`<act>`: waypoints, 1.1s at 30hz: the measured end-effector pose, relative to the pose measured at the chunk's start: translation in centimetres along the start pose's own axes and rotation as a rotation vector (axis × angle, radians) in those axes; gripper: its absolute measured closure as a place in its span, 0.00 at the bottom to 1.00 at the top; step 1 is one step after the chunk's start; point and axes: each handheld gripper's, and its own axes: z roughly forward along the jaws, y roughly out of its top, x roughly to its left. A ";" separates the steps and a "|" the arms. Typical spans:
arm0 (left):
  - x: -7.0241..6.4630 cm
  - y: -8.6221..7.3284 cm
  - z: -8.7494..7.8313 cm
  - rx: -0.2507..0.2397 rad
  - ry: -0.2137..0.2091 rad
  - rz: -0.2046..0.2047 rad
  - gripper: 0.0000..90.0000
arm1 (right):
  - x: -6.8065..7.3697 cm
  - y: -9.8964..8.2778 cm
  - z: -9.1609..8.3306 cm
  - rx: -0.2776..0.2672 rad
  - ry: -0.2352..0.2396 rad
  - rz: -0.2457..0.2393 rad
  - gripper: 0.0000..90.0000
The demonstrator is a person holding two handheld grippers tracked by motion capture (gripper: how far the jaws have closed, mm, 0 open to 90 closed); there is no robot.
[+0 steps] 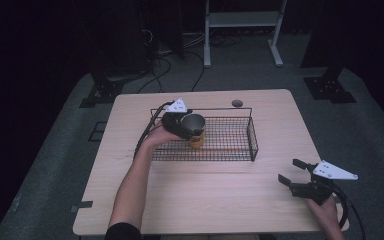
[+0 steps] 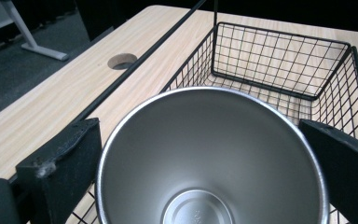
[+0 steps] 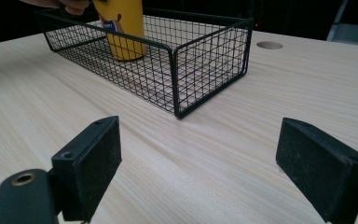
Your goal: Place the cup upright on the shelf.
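- Holding: left hand-held gripper [image 1: 189, 126], jaws closed on either side of a cup [image 1: 196, 131], upright in the left part of the wire basket [image 1: 230, 150] on the bench [image 1: 205, 200].
- Left gripper view: cup's steel interior [image 2: 205, 158]; yellow outside hidden.
- Right gripper view: yellow wall [image 3: 121, 28], printed label.
- Right hand-held gripper [image 1: 294, 172]: jaws wide apart, empty, above the bench's near right corner, well apart from the basket.

No text, brand or number can be read. The yellow cup [image 3: 121, 28] carries a small blue and white printed label on its side in the right gripper view, too blurred and cut off to make out. Faint embossed marks sit on the cup's inner bottom, illegible.
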 end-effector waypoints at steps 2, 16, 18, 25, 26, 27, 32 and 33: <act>0.0 0.0 -0.1 0.001 -0.002 0.001 0.02 | 0.0 0.0 0.0 0.000 0.000 0.001 0.14; 0.0 0.5 -0.5 -0.031 -0.004 0.007 0.01 | 0.0 0.0 0.0 0.000 0.000 0.002 0.14; -0.1 0.7 -0.7 -0.039 -0.005 0.008 0.01 | -0.1 0.0 -0.1 -0.001 0.004 0.004 0.14; -0.3 1.2 -1.2 -0.063 -0.009 0.013 0.01 | -0.2 -0.1 -0.2 -0.015 0.012 0.012 0.14; -0.3 1.2 -1.3 -0.065 -0.010 0.014 0.01 | -0.2 -0.1 -0.2 -0.014 0.011 0.013 0.14; -0.4 1.3 -1.4 -0.066 -0.009 0.017 0.01 | -0.2 -0.1 -0.2 -0.014 0.012 0.013 0.14; -0.6 1.6 -1.8 -0.078 -0.011 0.022 0.01 | -0.1 -0.1 -0.2 -0.010 0.011 0.007 0.14; -0.8 1.7 -1.9 -0.081 -0.011 0.024 0.01 | -0.1 -0.1 -0.2 -0.009 0.010 0.007 0.14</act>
